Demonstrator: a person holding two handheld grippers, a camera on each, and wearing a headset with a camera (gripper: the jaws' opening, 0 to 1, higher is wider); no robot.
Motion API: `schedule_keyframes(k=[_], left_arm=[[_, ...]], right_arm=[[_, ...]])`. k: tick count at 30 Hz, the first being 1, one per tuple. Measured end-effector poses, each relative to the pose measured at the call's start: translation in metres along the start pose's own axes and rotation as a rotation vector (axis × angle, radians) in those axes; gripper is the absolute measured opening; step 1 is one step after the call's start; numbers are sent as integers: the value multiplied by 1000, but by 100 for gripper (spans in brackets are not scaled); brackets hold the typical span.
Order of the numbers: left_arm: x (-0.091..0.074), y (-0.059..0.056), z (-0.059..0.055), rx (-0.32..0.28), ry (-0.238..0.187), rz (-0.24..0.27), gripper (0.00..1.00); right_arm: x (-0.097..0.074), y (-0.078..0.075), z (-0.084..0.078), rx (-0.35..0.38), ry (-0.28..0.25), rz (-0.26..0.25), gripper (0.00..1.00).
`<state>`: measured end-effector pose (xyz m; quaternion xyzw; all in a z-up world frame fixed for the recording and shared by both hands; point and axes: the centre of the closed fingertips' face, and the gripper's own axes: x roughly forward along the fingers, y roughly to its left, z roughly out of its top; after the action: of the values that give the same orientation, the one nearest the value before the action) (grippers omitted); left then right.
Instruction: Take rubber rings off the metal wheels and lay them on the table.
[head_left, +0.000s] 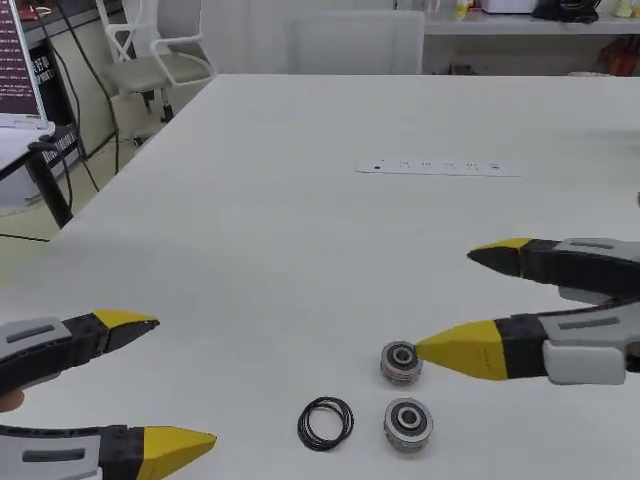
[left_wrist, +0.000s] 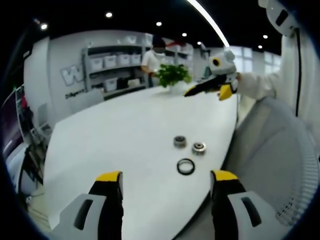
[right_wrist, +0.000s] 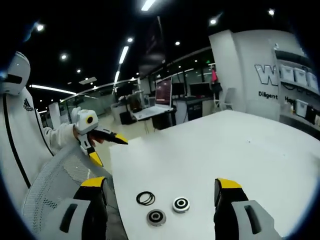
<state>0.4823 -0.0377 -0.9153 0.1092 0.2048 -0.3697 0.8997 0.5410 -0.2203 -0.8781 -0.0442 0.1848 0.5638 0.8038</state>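
Rings (head_left: 325, 423) beside wheels (head_left: 408, 420); left claw (head_left: 184, 381), right claw (head_left: 444, 301) agape.

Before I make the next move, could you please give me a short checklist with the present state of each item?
1. Left gripper open and empty: ok.
2. Right gripper open and empty: ok.
3. Far metal wheel and near metal wheel lying apart, nothing covering them: ok.
4. Loose rubber rings flat on the table: ok.
5. Any ring on either wheel: cannot tell.
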Motion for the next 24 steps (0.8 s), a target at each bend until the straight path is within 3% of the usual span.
schedule_keyframes(k=[4,9,16,24], left_arm=[[1,1,-1,-4,-1,10,73],[0,3,-2,-17,-3,19,74],[-1,2,-6,-38,4,21,79],[-1,5,-11,-81,12,44,91]], right_arm=[[-17,-5,-10,7,-19,-31,94],[-28,-6,-25,1,-2,-46,97],[-37,-11,-49,40,41,-82,99],[-42,-8,-83,77,136,-82,96]])
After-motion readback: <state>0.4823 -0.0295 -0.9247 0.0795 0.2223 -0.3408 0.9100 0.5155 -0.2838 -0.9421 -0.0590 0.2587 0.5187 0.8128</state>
